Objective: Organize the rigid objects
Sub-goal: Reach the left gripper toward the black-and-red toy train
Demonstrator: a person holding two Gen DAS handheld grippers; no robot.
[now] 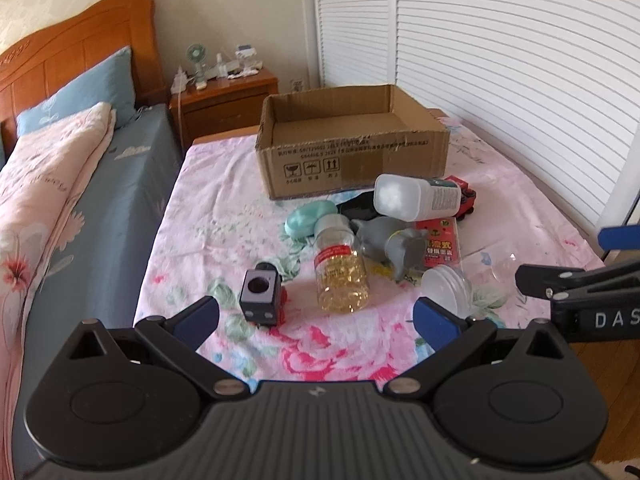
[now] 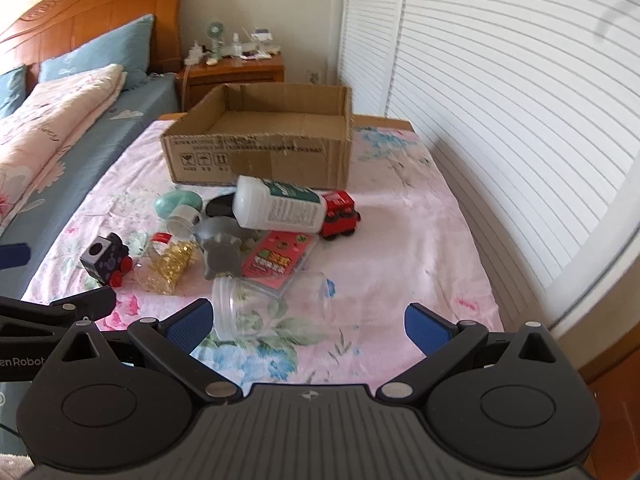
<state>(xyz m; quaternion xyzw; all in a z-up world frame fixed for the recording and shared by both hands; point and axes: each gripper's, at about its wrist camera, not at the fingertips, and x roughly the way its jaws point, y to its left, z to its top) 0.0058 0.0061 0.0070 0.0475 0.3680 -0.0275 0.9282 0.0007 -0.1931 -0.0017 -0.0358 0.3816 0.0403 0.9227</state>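
Left gripper (image 1: 316, 320) spread wide and empty, hovering low over the floral sheet, with the black toy block (image 1: 260, 294) just beyond its left finger and the capsule bottle (image 1: 340, 266) dead ahead, long axis running away toward the cardboard box (image 1: 352, 160). Right gripper (image 2: 310, 326) equally agape, holding nothing, clear jar (image 2: 256, 308) lying on its side just ahead, mouth toward the left finger. Likely nearer each to its own: left for the bottle, right for the jar.

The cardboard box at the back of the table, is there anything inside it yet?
No. In the right wrist view the cardboard box shows only its bare brown floor, while the bottles and toys all lie on the floral cloth before it.
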